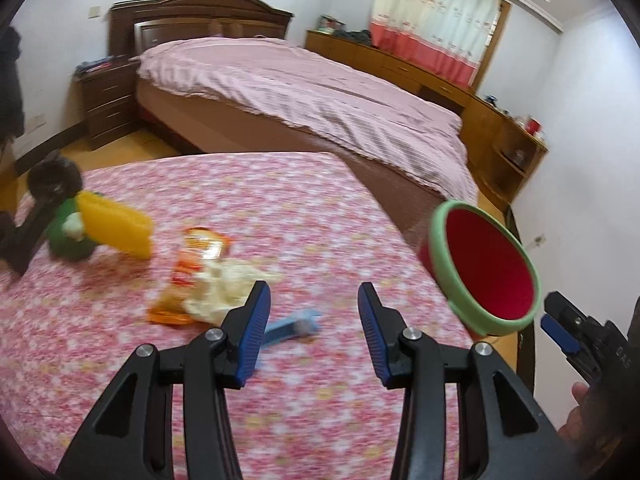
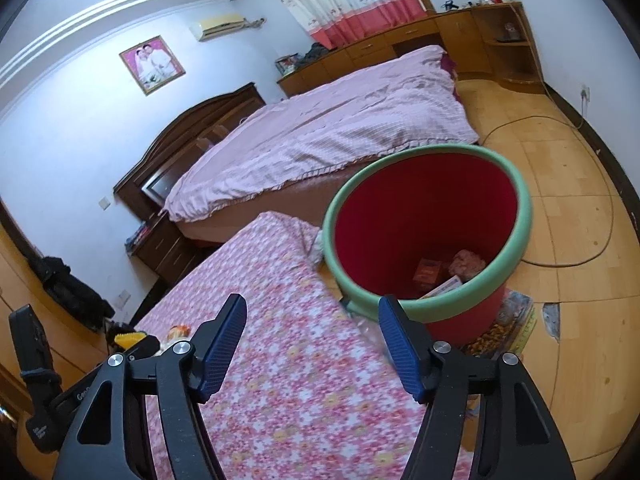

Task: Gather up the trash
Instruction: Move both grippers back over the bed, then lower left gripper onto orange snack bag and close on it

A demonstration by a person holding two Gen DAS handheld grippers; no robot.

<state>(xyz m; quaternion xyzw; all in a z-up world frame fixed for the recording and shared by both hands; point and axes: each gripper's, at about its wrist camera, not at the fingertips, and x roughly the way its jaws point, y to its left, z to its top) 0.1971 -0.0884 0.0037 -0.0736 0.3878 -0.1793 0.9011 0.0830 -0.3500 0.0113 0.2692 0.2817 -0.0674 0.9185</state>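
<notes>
On the pink floral tablecloth lie an orange snack wrapper, a crumpled whitish paper and a small blue item. My left gripper hovers just this side of them, open, with nothing between its blue pads. A red bin with a green rim stands past the table's right edge, and the right gripper's tip shows below it. In the right wrist view my right gripper is open and empty over the table corner, in front of the bin. Inside the bin lie an orange box and pink crumpled paper.
A yellow block, a green toy and a black object sit at the table's far left. Behind the table is a bed with a pink cover. A cable loops over the wooden floor right of the bin.
</notes>
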